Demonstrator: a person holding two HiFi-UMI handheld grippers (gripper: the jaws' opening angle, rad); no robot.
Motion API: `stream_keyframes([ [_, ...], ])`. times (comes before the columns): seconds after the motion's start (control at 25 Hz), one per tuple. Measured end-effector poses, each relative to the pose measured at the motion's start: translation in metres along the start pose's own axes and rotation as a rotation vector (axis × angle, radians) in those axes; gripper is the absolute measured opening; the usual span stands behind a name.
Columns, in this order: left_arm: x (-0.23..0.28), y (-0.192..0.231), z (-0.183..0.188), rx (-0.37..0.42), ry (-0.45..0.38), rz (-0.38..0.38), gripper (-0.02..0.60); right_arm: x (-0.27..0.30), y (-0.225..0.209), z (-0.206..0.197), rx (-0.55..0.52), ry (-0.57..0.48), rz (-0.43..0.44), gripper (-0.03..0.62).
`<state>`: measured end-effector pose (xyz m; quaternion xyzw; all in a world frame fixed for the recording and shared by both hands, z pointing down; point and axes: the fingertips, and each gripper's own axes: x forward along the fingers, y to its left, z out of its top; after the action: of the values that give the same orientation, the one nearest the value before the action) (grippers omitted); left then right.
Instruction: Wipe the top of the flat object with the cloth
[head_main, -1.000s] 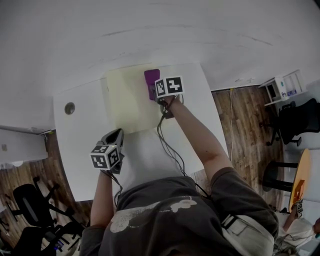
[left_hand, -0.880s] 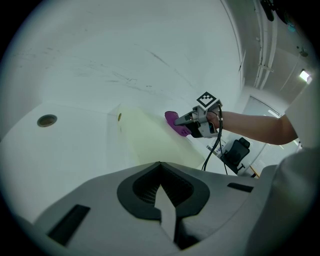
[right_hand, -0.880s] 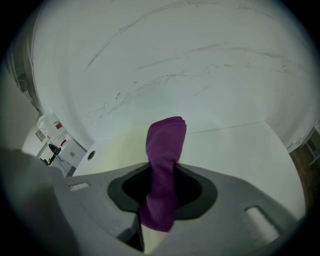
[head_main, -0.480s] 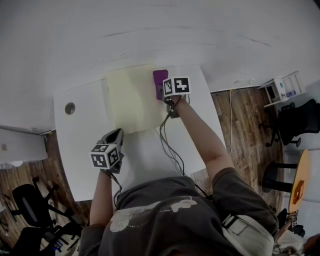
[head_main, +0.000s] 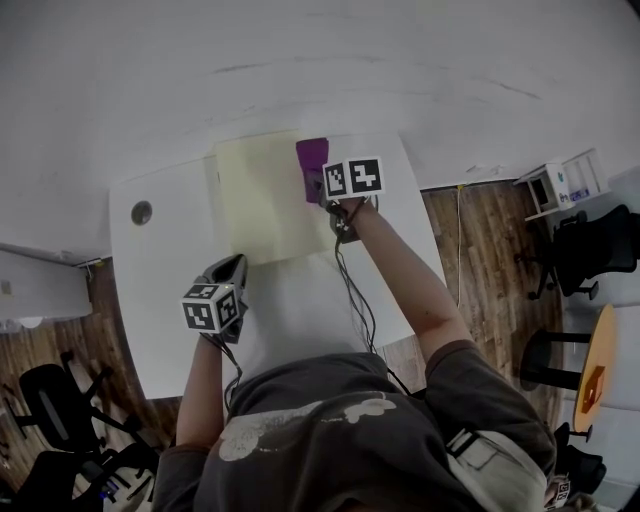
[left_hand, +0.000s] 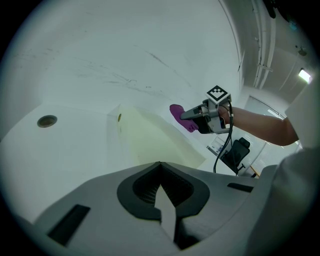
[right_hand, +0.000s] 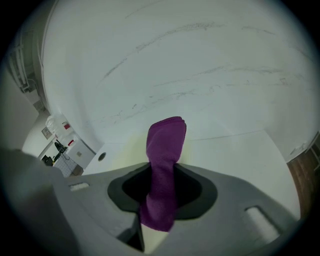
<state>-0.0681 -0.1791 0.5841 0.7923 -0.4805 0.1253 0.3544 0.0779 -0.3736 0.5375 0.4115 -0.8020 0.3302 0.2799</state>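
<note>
A pale yellow flat board (head_main: 262, 200) lies on the white table (head_main: 160, 300) against the far wall. My right gripper (head_main: 322, 182) is shut on a folded purple cloth (head_main: 312, 156), which sits over the board's far right corner. In the right gripper view the cloth (right_hand: 164, 150) sticks out forward between the jaws of that gripper (right_hand: 159, 200). My left gripper (head_main: 229, 270) rests on the table near the board's front left edge, shut and empty. Its own view shows the left gripper (left_hand: 161, 192), the board (left_hand: 150, 142), the cloth (left_hand: 177, 113) and the right gripper (left_hand: 196, 116) beyond.
A round cable hole (head_main: 141, 212) is set in the table's left part, also seen as the hole (left_hand: 47, 120). Cables trail from both grippers along the person's arms. Office chairs (head_main: 60, 420) stand on the wooden floor at the left, a white shelf unit (head_main: 565, 175) at the right.
The right gripper carried the purple cloth to the right along the board's far edge, then back a little to the left. The left gripper has stayed in place.
</note>
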Motion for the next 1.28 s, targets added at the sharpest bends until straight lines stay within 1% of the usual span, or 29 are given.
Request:
stream_keyframes([
  [0.16, 0.000, 0.000, 0.000, -0.002, -0.004, 0.000, -0.005, 0.001, 0.041, -0.002, -0.044, 0.001, 0.077, 0.117],
  [0.32, -0.001, 0.000, -0.001, 0.000, -0.008, -0.006, -0.005, 0.006, 0.085, -0.016, -0.102, 0.032, 0.164, 0.117],
  [0.44, -0.001, 0.001, -0.001, 0.001, -0.009, -0.007, -0.005, 0.012, 0.113, -0.026, -0.118, 0.049, 0.219, 0.117],
  [0.6, -0.001, 0.001, -0.002, 0.003, -0.011, -0.007, -0.005, 0.020, 0.142, -0.038, -0.121, 0.069, 0.266, 0.117],
  [0.72, -0.002, 0.001, -0.001, 0.003, -0.011, -0.006, -0.005, 0.027, 0.159, -0.043, -0.124, 0.077, 0.284, 0.117],
  [0.88, -0.002, 0.001, -0.002, 0.004, -0.008, -0.009, -0.005, 0.036, 0.172, -0.054, -0.122, 0.080, 0.283, 0.117],
  [1.08, -0.003, 0.001, -0.002, -0.002, -0.011, -0.009, -0.005, 0.049, 0.180, -0.064, -0.121, 0.098, 0.269, 0.117],
  [1.28, -0.002, 0.000, -0.002, -0.002, -0.011, -0.008, -0.005, 0.061, 0.178, -0.074, -0.128, 0.129, 0.241, 0.117],
])
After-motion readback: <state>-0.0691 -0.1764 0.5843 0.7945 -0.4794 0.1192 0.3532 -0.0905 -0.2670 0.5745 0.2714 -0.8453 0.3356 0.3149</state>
